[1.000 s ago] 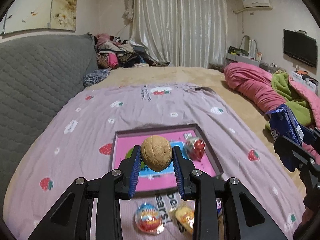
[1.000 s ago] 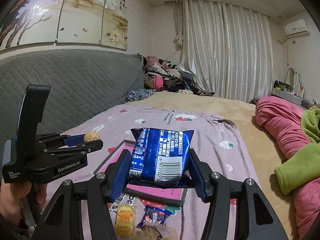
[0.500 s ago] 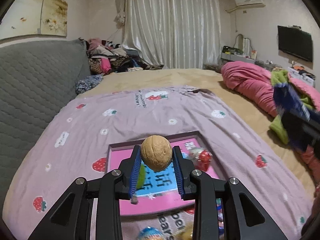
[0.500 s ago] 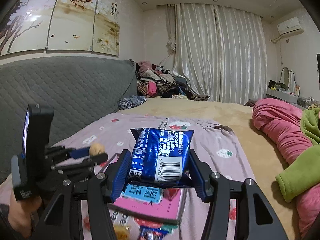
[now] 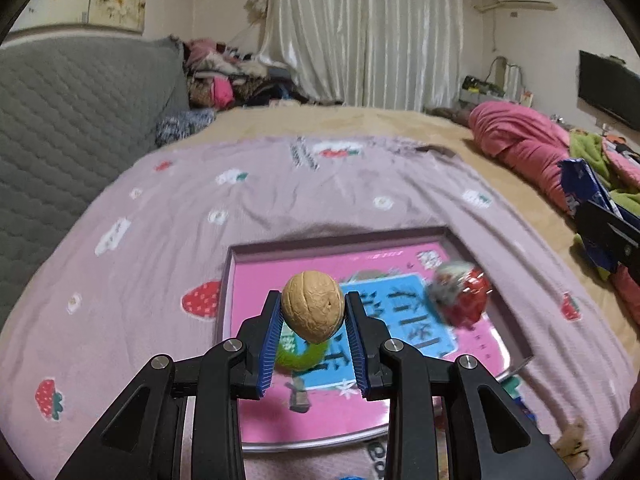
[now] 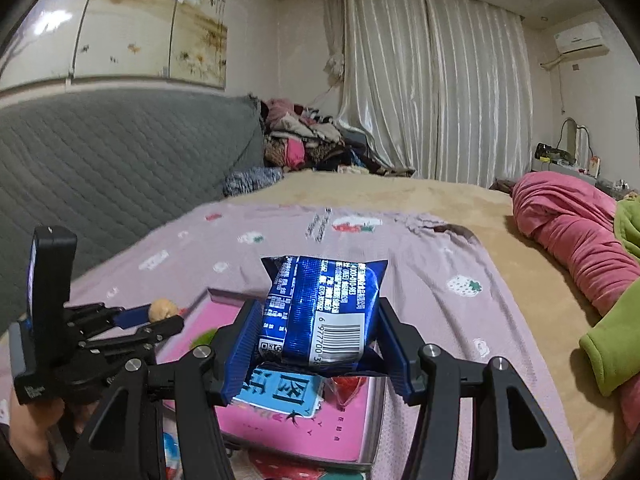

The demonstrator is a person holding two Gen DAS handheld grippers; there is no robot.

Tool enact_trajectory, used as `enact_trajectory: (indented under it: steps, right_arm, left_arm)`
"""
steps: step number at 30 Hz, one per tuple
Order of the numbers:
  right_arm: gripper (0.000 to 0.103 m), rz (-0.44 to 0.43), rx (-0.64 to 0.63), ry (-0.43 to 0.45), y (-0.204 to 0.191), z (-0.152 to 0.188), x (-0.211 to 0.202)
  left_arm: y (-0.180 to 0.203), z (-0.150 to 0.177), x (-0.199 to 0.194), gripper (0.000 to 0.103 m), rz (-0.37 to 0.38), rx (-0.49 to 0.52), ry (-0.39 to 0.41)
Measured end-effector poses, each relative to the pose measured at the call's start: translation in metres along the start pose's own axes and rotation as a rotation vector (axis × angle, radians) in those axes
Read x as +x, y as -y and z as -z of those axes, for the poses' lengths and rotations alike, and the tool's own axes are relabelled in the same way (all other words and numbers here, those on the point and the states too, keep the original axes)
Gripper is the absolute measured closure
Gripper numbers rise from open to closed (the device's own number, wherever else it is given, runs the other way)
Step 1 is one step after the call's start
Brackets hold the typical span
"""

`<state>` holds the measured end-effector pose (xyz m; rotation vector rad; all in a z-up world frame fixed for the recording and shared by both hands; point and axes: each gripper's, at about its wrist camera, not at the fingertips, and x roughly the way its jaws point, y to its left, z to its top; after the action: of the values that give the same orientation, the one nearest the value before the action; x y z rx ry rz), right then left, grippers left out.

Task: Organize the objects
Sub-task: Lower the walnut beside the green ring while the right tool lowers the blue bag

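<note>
Over the tray: you hold both grippers above the pink tray (image 5: 516,332) on the strawberry-print bedspread (image 5: 168,248), each with a load.
Left gripper (image 5: 313,312): your blue pads are clenched on a walnut (image 5: 312,306), which hangs clear over the tray's middle, not touching it.
Right gripper (image 6: 318,334): your jaws are clamped on a blue snack packet (image 6: 320,312), barcode facing you; it sits above the tray's near edge, and I judge it is not yet resting on anything.
Already in the tray: one red foil-wrapped sweet (image 5: 464,300) lies near the right-hand wall; blur hides its detail.
Left outside: at least a few small wrapped items show at the lower right edge of the left wrist view, beside the tray; too cropped to name.
Progress: early to middle, by my reading. One item is placed, two are carried and unreleased, and the strays beside the tray wait.
Next need: lower each load to the tray floor before you let go.
</note>
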<state>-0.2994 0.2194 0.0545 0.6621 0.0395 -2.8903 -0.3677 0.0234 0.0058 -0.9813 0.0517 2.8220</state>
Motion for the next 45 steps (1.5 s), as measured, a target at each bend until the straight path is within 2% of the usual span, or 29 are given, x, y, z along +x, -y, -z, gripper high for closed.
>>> enact_trajectory:
  steps: [9, 13, 16, 29, 45]
  right_arm:
    - [0.046, 0.035, -0.042, -0.116, 0.002, 0.032, 0.040]
    - [0.046, 0.048, -0.069, -0.154, 0.005, 0.040, 0.044]
    - [0.046, 0.044, -0.074, -0.176, 0.007, 0.045, 0.047]
    - [0.046, 0.018, -0.118, -0.267, -0.002, 0.062, 0.069]
    - [0.046, 0.028, -0.103, -0.414, 0.006, 0.086, 0.097]
  left_arm:
    - [-0.014, 0.011, 0.023, 0.071, -0.009, -0.030, -0.058]
    - [-0.016, 0.017, 0.033, 0.071, 0.011, -0.043, -0.095]
    - [-0.014, 0.020, 0.037, 0.071, -0.007, -0.029, -0.107]
    - [-0.014, 0.030, 0.050, 0.071, -0.003, -0.029, -0.188]
    - [-0.013, 0.046, 0.072, 0.071, -0.009, -0.011, -0.300]
